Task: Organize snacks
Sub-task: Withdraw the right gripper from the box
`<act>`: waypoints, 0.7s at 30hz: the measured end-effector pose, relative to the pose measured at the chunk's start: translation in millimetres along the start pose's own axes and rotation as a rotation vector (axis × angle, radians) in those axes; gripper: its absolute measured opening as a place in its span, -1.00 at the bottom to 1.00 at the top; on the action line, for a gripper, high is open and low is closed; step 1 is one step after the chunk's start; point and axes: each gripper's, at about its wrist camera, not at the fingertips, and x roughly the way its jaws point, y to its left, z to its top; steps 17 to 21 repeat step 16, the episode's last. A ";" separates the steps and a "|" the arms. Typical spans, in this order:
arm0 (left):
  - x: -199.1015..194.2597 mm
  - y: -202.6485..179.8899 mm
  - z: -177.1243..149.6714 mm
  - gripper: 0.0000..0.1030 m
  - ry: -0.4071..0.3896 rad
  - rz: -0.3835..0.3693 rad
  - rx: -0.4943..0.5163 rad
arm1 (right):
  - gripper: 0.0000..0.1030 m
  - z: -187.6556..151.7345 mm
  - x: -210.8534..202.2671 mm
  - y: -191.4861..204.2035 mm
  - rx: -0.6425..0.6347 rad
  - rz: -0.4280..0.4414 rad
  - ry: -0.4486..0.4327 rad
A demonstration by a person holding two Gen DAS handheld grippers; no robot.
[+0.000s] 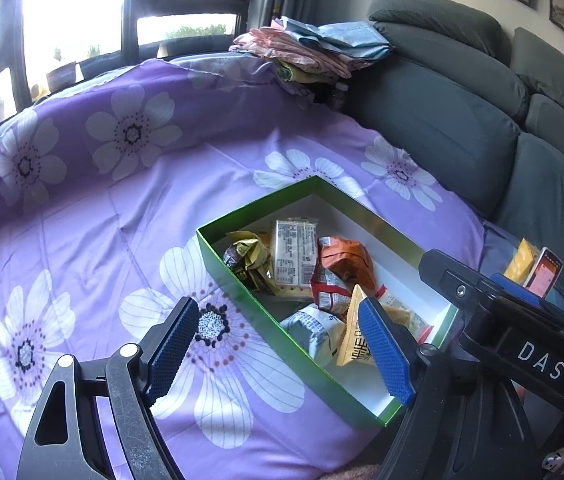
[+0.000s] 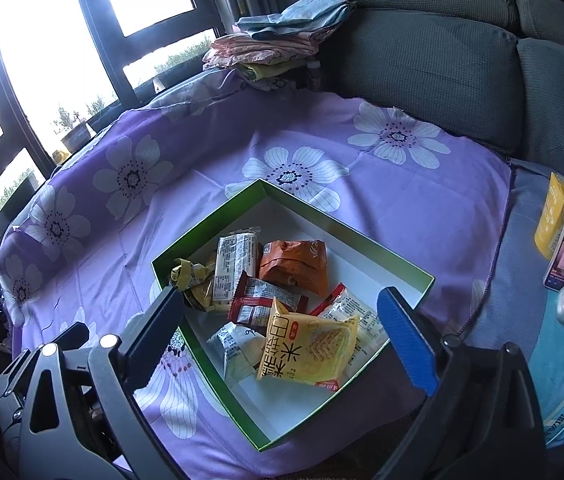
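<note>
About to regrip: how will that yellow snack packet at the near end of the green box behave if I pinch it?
The yellow snack packet looks puffed and crinkly, so probably light and yielding. Its glossy film may slip between the pads. It leans on other packets in the green box, so lifting it could shift them.

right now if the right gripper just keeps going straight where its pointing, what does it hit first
Most likely the yellow snack packet lying on top of the pile in the green box. The right gripper is open and empty, with that packet between its fingers in view. Depth is hard to judge.
</note>
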 end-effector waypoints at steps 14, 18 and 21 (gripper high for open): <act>1.1 11.6 -5.3 0.60 0.016 -0.002 -0.027 | 0.93 -6.6 -2.0 10.6 -0.024 -0.041 -0.002; 0.9 13.2 -6.4 0.60 0.020 -0.001 -0.033 | 0.93 -8.5 -1.7 13.0 -0.031 -0.047 -0.002; 0.9 13.2 -6.4 0.60 0.020 -0.001 -0.033 | 0.93 -8.5 -1.7 13.0 -0.031 -0.047 -0.002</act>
